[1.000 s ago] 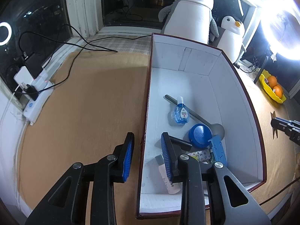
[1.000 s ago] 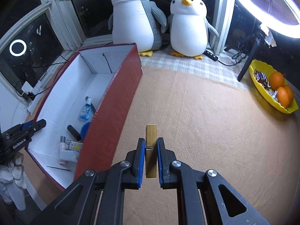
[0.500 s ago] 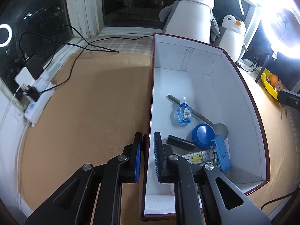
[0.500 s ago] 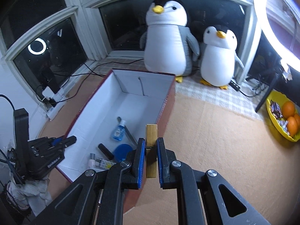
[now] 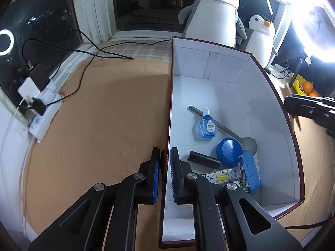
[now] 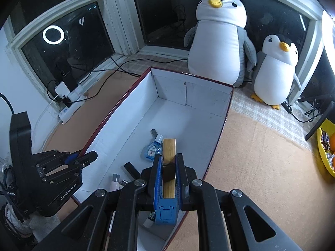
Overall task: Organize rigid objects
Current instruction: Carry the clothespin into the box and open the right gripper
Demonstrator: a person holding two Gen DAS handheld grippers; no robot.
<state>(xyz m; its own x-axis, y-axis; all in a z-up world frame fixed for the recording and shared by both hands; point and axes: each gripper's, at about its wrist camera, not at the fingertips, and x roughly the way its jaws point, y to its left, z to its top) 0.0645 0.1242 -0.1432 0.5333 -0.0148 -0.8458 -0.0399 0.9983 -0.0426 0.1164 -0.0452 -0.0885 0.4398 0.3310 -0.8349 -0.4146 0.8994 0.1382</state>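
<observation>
A long open box [image 5: 209, 67], dark red outside and white inside, lies on the brown carpet. In it are a blue bottle [image 5: 207, 125], a metal spoon [image 5: 249, 143], a round blue lid [image 5: 229, 151], a black cylinder [image 5: 203, 159], a patterned packet [image 5: 222, 175] and a blue block [image 5: 251, 171]. My left gripper [image 5: 164, 159] is shut on the box's left wall [image 5: 169, 104], one finger on each side. My right gripper [image 6: 168, 163] is shut on an upright wooden clip [image 6: 169, 150] and hangs above the near end of the box [image 6: 188, 90], over the bottle [image 6: 152, 149].
Two plush penguins [image 6: 219, 41] [image 6: 276, 69] stand behind the box by the window. A white power strip [image 5: 45, 113] with black cables lies left on the carpet. A yellow tray with oranges [image 6: 326, 150] sits at the far right, under a bright ring light [image 5: 316, 31].
The left gripper's jaws closed from wide apart onto the box's left wall. The right gripper carried the wooden clip from over the carpet beside the box to above its inside.
</observation>
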